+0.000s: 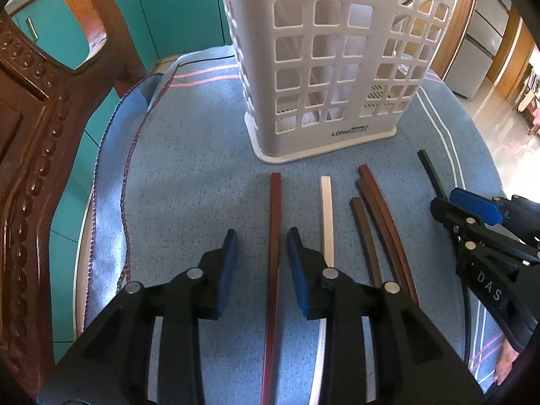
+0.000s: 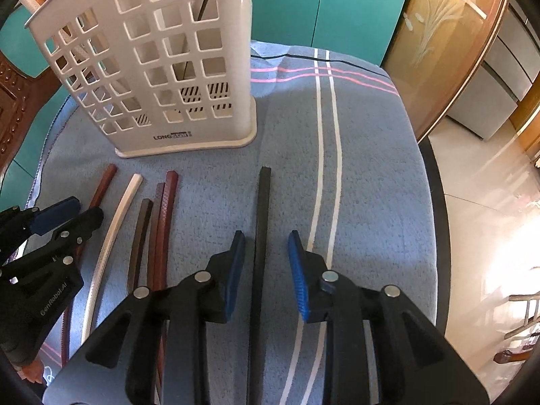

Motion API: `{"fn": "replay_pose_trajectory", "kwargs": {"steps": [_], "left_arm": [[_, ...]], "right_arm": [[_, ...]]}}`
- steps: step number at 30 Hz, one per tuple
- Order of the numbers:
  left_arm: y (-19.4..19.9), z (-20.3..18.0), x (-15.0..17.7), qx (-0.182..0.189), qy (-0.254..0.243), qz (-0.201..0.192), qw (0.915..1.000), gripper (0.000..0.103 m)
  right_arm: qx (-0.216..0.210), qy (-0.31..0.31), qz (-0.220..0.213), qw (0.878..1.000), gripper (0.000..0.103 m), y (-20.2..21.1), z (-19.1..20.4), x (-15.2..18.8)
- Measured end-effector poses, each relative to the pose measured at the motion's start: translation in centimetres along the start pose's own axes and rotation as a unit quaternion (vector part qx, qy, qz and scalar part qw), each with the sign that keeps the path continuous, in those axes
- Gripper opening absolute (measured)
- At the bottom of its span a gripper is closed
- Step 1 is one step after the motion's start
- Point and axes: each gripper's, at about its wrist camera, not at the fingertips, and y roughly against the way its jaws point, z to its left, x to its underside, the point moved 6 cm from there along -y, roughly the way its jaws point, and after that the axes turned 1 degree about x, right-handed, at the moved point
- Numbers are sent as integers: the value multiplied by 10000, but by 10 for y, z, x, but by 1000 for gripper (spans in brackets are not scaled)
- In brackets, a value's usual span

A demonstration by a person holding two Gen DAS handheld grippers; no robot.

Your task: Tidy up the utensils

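The white basket (image 1: pixel 324 67) reads "LONG…", the rest blurred. In front of it, left gripper (image 1: pixel 261 253) straddles a red-brown chopstick (image 1: pixel 275 222) unclenched; right gripper (image 2: pixel 266 256) likewise released around a black chopstick (image 2: pixel 261 222).

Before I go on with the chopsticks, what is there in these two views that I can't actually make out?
- Near ends of the red-brown chopstick and black chopstick: hidden under the left tool and right tool.
- Top rim of the white holder: cut off by the frame edge in the left wrist view.
- What stands inside the holder: broken up by its lattice.
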Motion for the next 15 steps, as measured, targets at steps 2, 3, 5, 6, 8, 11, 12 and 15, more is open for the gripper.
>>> {"fn": "replay_pose_trajectory", "kwargs": {"steps": [2, 3, 5, 6, 8, 11, 12, 15], "left_arm": [[0, -2, 0, 129, 60, -9, 9999, 17], [-1, -7, -1, 146, 55, -26, 9999, 13], [1, -10, 3, 82, 1, -81, 9999, 7], [2, -10, 3, 62, 0, -104, 9999, 7], [4, -15, 4, 102, 38, -120, 9999, 7], [17, -16, 4, 141, 45, -285, 9995, 7], [26, -17, 3, 129, 24, -404, 9991, 7], [54, -20, 3, 111, -54, -729, 9973, 7]], "right_arm": [[-94, 8, -3, 10000, 15, -2, -2, -5], [-104, 34, -12, 9999, 8, -3, 0, -7], [-149, 39, -39, 9999, 7, -2, 3, -6], [-172, 13, -57, 9998, 6, -1, 3, -6], [-266, -50, -100, 9996, 6, 2, 5, -5], [-360, -113, -359, 9986, 6, 22, 6, -8], [-379, -131, -446, 9982, 6, 29, 5, -10], [-562, -196, -842, 9947, 6, 65, 0, -13]]}}
